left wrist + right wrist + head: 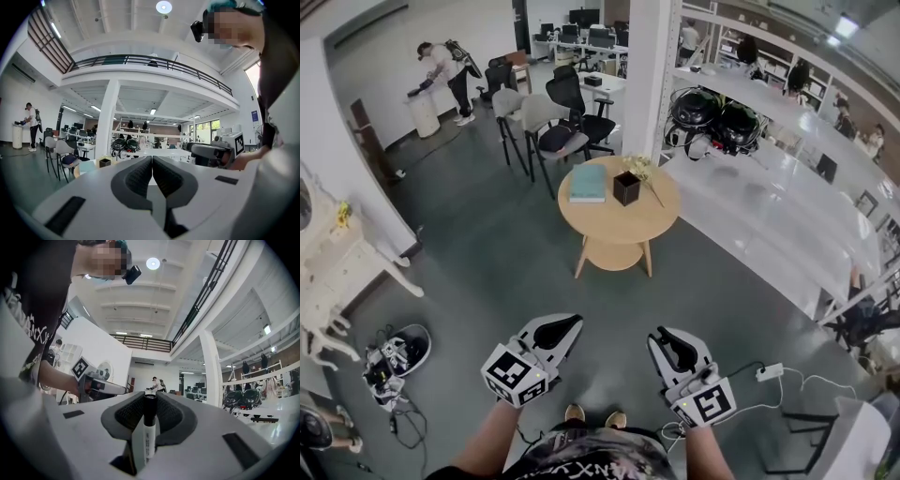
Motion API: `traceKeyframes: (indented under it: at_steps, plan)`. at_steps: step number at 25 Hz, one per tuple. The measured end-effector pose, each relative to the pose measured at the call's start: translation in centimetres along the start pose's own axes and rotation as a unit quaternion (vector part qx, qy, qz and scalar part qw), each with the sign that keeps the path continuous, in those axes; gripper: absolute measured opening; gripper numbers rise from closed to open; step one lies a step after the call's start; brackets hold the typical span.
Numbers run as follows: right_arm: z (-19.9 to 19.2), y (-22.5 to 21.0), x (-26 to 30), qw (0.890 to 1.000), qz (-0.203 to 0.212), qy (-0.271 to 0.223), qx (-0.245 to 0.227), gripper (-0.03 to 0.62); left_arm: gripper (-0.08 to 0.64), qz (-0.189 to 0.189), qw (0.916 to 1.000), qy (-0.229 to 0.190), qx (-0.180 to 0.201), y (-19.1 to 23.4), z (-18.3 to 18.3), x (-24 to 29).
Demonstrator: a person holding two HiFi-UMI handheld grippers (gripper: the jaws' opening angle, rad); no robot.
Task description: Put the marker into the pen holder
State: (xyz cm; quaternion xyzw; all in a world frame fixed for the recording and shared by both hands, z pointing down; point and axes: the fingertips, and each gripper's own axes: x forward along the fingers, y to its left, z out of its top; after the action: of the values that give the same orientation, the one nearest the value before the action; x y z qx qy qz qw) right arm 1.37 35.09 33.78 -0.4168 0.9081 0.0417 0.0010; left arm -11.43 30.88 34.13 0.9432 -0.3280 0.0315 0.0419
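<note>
A white marker [148, 427] with a black cap stands between the jaws of my right gripper [150, 401], which is shut on it; the cap end points away from the camera. In the head view the right gripper [667, 344] is held low near my body, above the floor. My left gripper [565, 330] is beside it, and in the left gripper view its jaws [152, 164] are shut with nothing between them. The black pen holder [626, 187] stands on the round wooden table [619, 225] several steps ahead, also seen small as the pen holder [105, 162].
A teal book [588, 183] and a sprig of flowers [639, 169] lie on the table by the holder. Chairs [553, 117] stand behind it, a white pillar [649, 75] and long white counter [769, 187] to the right. A person [441, 70] works far left. Cables [769, 375] lie on the floor.
</note>
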Motion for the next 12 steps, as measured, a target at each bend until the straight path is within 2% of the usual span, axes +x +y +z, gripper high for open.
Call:
traceKeyframes:
  at_steps: [12]
  plan:
    - [-1.6, 0.2, -3.9, 1.000, 0.013, 0.005, -0.010, 0.072, 0.021, -0.008, 0.9998, 0.012, 0.010, -4.8, -2.1, 0.6]
